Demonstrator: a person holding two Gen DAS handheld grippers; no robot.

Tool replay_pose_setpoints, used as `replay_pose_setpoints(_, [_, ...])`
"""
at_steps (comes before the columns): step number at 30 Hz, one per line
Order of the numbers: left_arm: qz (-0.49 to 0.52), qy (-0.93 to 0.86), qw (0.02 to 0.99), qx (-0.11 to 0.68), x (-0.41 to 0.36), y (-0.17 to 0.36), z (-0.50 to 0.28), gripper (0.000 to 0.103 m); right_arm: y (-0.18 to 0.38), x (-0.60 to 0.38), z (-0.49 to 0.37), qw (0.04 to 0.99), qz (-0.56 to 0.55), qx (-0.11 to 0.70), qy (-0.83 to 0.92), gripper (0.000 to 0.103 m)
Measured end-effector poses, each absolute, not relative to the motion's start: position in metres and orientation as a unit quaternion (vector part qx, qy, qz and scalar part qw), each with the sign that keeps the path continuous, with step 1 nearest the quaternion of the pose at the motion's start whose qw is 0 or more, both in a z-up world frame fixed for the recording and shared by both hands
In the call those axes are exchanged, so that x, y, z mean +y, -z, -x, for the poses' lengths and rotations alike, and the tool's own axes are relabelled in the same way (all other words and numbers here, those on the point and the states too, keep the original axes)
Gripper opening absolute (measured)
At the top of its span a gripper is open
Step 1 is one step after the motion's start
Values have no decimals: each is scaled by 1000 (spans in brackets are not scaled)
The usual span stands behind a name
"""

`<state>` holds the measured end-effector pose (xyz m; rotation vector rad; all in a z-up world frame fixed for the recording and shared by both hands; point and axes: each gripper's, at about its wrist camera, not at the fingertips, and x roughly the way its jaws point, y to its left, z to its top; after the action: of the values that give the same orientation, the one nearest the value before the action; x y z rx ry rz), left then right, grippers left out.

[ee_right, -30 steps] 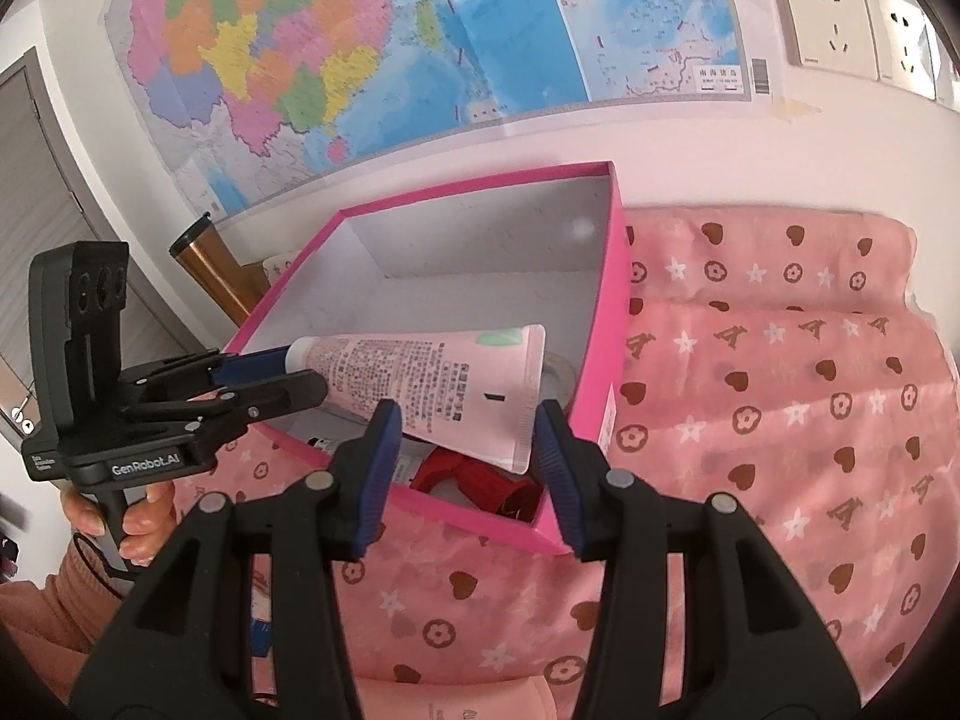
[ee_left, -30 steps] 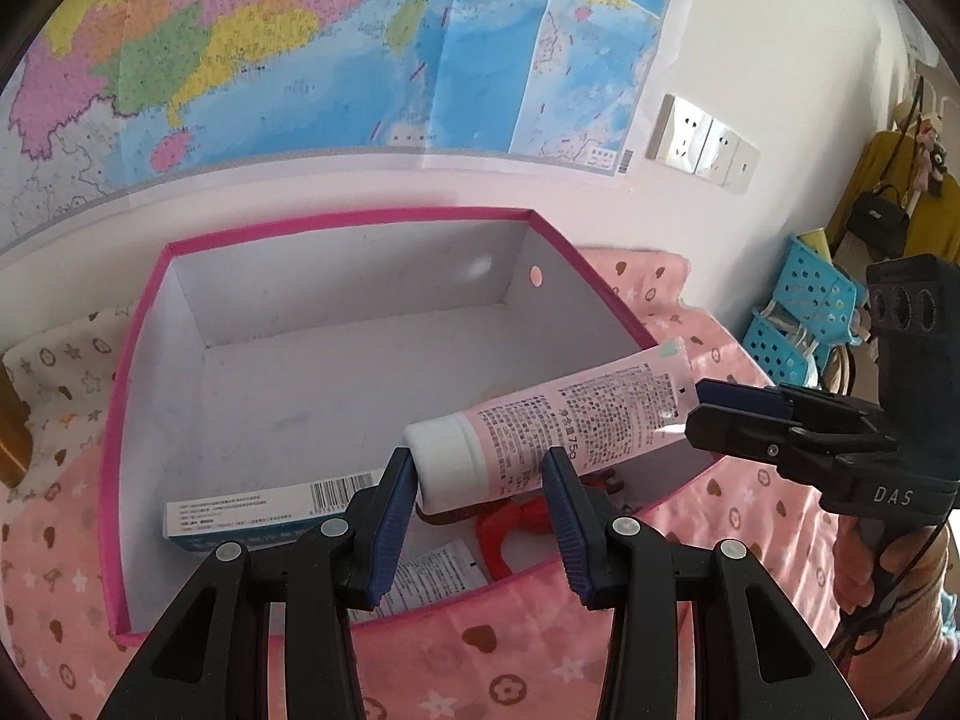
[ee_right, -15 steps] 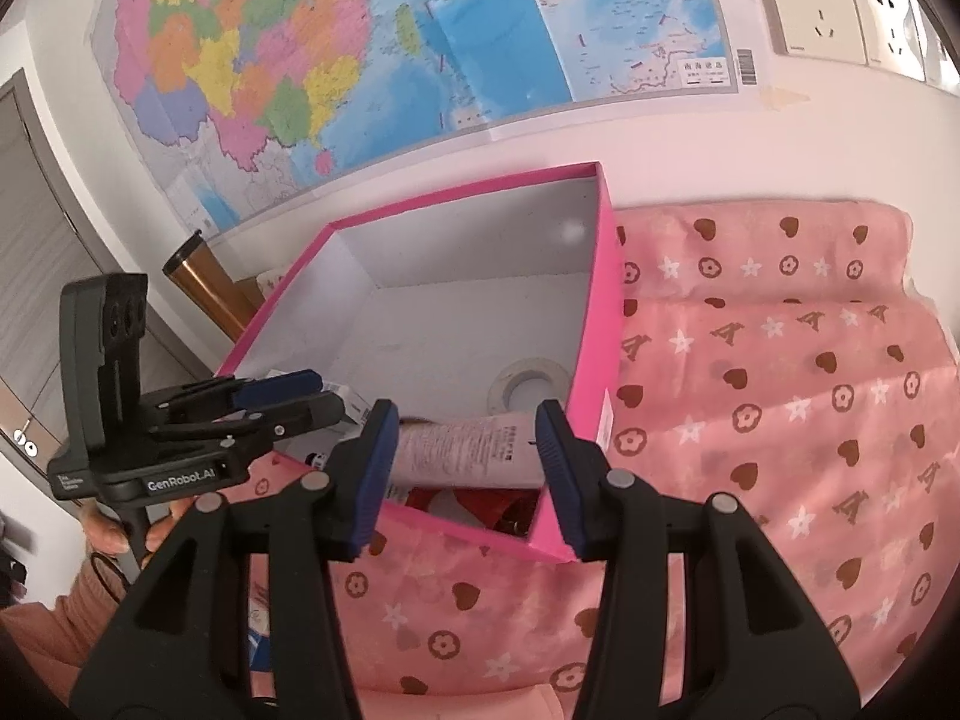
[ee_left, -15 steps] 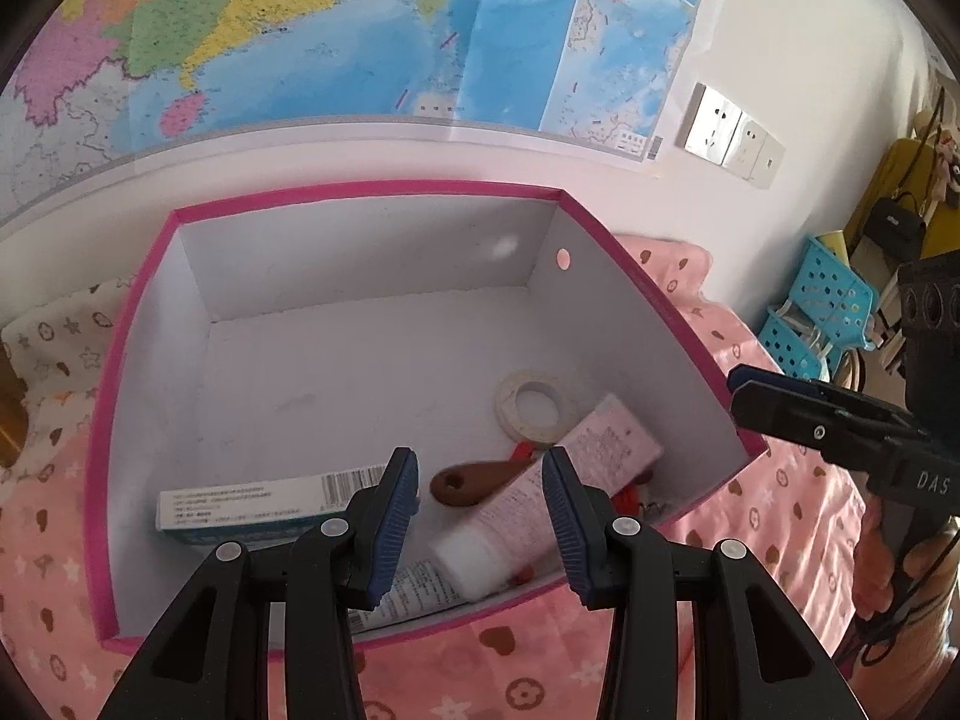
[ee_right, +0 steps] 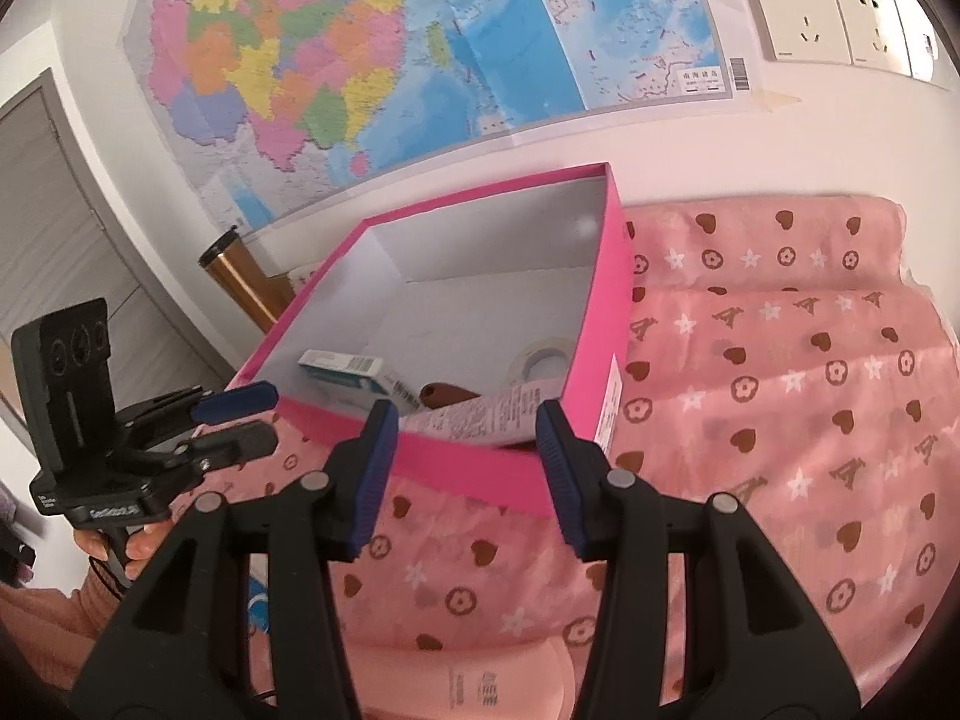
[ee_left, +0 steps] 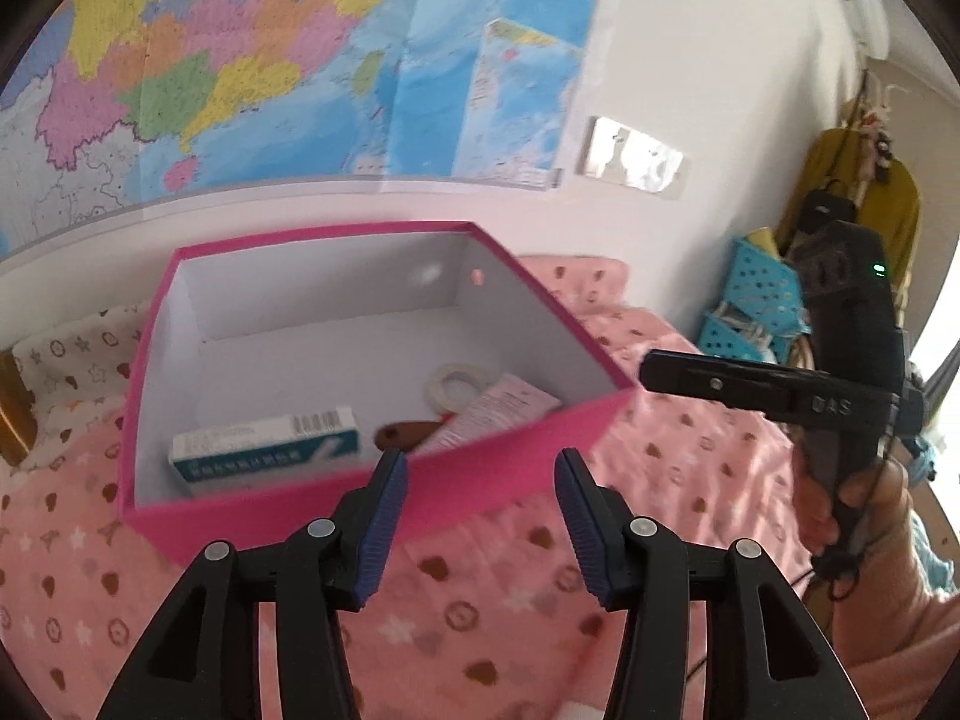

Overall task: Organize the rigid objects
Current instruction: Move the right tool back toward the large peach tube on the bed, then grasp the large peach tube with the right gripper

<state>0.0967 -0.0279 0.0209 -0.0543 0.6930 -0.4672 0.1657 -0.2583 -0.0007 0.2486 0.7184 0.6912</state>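
Note:
The pink box (ee_left: 270, 510) with a white inside stands on the patterned pink cloth (ee_right: 780, 420). Inside lie a pink printed tube (ee_left: 498, 408), a blue-white carton (ee_left: 264, 444), a tape roll (ee_left: 459, 384) and a brown handle (ee_left: 408, 435). My left gripper (ee_left: 480, 468) hovers just before the box's near wall, jaws opening, nothing between them. My right gripper (ee_right: 467, 420) is open and empty at the box's near corner. Past its fingers in the right wrist view show the tube (ee_right: 480, 417), the carton (ee_right: 342, 369) and the tape roll (ee_right: 540, 360). Each gripper shows in the other's view: left gripper (ee_right: 264, 414), right gripper (ee_left: 651, 369).
A second pink tube (ee_right: 480, 672) lies on the cloth under my right gripper. A bronze flask (ee_right: 240, 282) stands left of the box. Blue baskets (ee_left: 756, 312) sit at the far right. A map (ee_right: 360, 60) and wall sockets (ee_right: 840, 18) hang on the wall behind.
A second ago both grippers held the pink tube by its ends over the box. It now lies inside. Both grippers have drawn back from the box, and the left jaws have widened.

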Motion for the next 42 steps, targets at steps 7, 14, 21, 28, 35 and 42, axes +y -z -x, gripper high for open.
replay_pose_setpoints(7, [37,257,894,366,-37,1,-64,53,29,-270,-142,857,-111,375,-336,58])
replay_pose_setpoints(14, [53,273,862,423,-52,41,-44,53,75,-288,-124,837,-124,432,-311,58])
replay_pose_setpoints(21, [73,276,841,460,-54,64,-23,53,100,-293,-111,826,-118,462,-301,58])
replay_pose_setpoints(28, [82,286,827,476,-57,73,-10,53,103,-291,-108,827,-115,461,-300,58])
replay_pose_setpoints(35, [81,288,826,478,-60,73,-12,51,103,-287,-104,825,-110,461,-308,58])
replay_pose_setpoints(42, [82,267,837,471,-54,70,-24,51,103,-282,-99,825,-106,460,-312,58])
